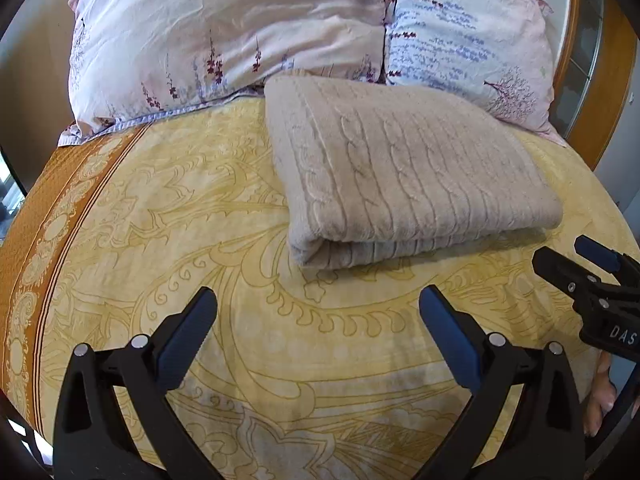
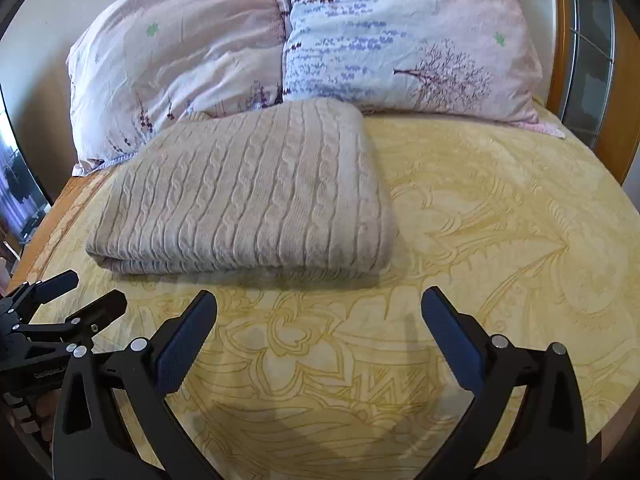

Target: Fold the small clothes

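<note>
Evidently folded sweater (image 1: 408,176) lies beyond left gripper (image 1: 318,300), apart.

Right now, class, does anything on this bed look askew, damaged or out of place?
Nothing stands out. The beige knit lies neatly folded on the yellow bedspread; both grippers, left and right, are open and apart from it.

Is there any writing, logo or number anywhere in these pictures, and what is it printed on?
"DAS": white letters on the black body of the right gripper, cut off by the picture's edge.
"GenRobot...": small, partly blurred lettering on the left gripper; only the start can be read.
No text shows on the folded sweater, pillows or bedspread.
</note>
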`<control>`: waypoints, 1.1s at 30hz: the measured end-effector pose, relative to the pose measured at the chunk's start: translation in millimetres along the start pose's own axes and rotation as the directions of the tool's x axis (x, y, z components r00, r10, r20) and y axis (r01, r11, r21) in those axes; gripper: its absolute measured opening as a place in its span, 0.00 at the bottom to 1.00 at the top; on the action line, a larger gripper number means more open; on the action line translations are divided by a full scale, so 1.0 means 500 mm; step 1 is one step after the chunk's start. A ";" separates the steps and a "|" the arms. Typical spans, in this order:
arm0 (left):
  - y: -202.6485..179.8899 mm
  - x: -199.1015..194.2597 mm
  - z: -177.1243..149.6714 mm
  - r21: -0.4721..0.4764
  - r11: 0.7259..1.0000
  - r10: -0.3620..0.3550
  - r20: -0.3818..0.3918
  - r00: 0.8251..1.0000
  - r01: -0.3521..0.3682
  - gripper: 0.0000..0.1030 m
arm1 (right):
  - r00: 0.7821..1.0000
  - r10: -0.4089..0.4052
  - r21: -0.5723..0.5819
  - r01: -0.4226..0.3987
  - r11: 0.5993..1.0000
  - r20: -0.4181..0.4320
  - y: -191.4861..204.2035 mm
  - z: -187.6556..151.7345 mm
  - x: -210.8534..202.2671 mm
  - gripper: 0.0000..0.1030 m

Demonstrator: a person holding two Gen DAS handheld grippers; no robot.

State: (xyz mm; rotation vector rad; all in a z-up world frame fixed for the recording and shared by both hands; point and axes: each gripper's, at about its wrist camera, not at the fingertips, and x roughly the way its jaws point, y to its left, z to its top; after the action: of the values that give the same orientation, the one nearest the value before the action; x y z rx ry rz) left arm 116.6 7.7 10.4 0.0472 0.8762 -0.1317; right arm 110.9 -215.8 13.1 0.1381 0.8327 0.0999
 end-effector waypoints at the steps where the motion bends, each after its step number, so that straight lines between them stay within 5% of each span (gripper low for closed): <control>1: 0.001 0.004 0.000 -0.003 1.000 0.000 -0.009 1.000 0.000 0.98 | 1.000 -0.002 0.002 0.002 1.000 -0.007 0.002 -0.002 0.002 0.99; 16: -0.004 0.028 -0.001 0.018 0.999 0.030 -0.036 0.999 -0.029 0.98 | 0.992 -0.105 -0.062 0.101 0.993 -0.069 0.025 -0.009 0.030 0.99; 33: -0.003 0.031 -0.001 0.022 0.999 0.026 -0.021 0.999 -0.026 0.98 | 0.992 -0.108 -0.059 0.104 0.993 -0.063 0.024 -0.011 0.030 0.99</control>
State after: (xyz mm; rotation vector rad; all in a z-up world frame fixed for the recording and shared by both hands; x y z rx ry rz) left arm 125.9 5.0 -1.6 0.0809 0.8949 -0.1165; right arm 116.5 -201.3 0.7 0.0381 0.9008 0.0280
